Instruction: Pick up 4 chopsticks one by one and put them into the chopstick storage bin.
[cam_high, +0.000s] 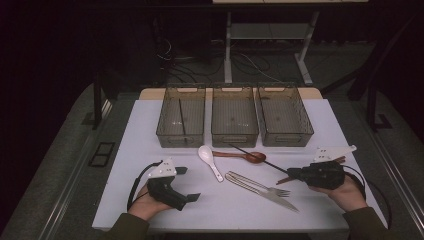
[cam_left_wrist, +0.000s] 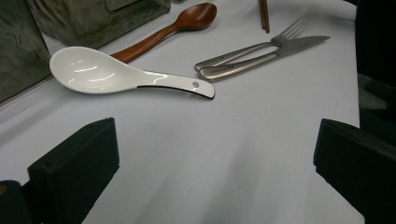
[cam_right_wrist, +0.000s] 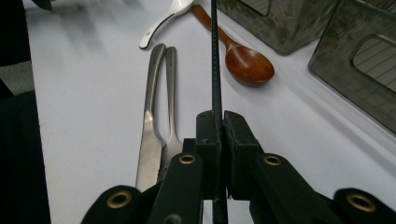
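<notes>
The right gripper (cam_right_wrist: 218, 122) is clamped on a black chopstick (cam_right_wrist: 215, 60), pinched near one end between the pressed-together pads, so that most of the rod projects free ahead of the jaws. In the high view the chopstick (cam_high: 255, 157) is seen running up and to the left from the right gripper (cam_high: 295, 173), its far tip reaching over the wooden spoon (cam_high: 240, 156) toward the three clear bins. A matching black stick already lies lengthwise in the left bin (cam_high: 165, 112), so a drop there is judged likely; the end grip would suit lowering it in lengthwise. The left gripper (cam_left_wrist: 215, 154) is held wide apart and empty above the white tabletop (cam_left_wrist: 224, 186), near the white ceramic spoon (cam_left_wrist: 107, 72). A steel fork (cam_right_wrist: 172, 93) and knife (cam_right_wrist: 152, 107) lie side by side.
</notes>
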